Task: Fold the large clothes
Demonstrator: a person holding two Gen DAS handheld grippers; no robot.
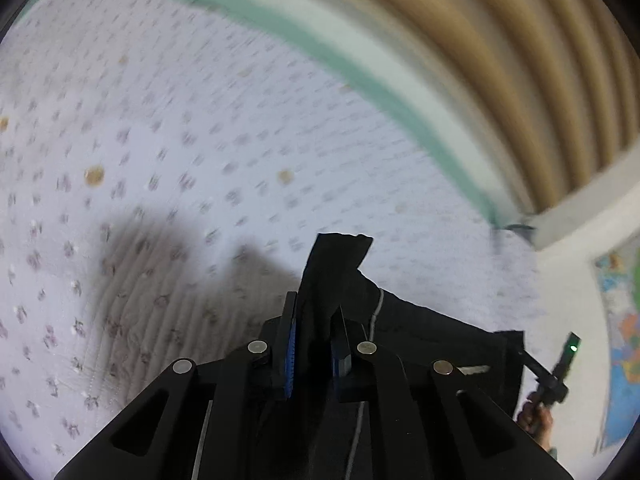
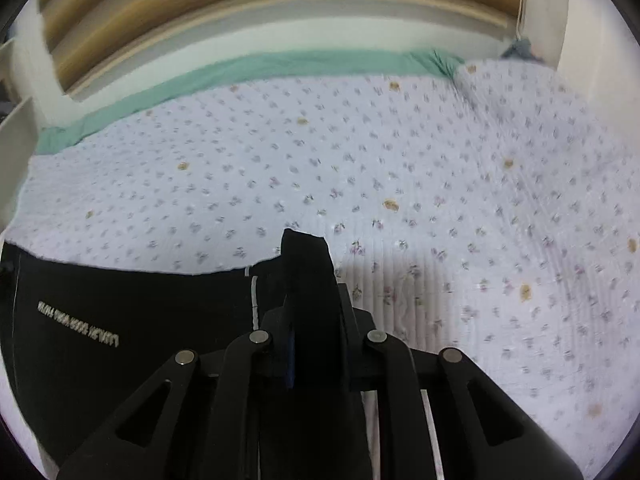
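Note:
A black garment (image 1: 432, 332) with a thin white seam line is stretched between both grippers above the bed. In the left wrist view my left gripper (image 1: 314, 312) is shut on one bunched corner of it, and the cloth sticks up past the blue pads. In the right wrist view my right gripper (image 2: 312, 300) is shut on another corner of the black garment (image 2: 132, 300), which spreads away to the left and shows a line of small white lettering. The right gripper and the hand holding it also show at the lower right of the left wrist view.
A white bedspread (image 2: 360, 168) with small flower print covers the bed below both grippers. A green sheet edge (image 2: 224, 72) runs along its far side, with a wooden slatted headboard (image 2: 240, 4) behind. A colourful map (image 1: 624, 336) hangs on the wall at the right.

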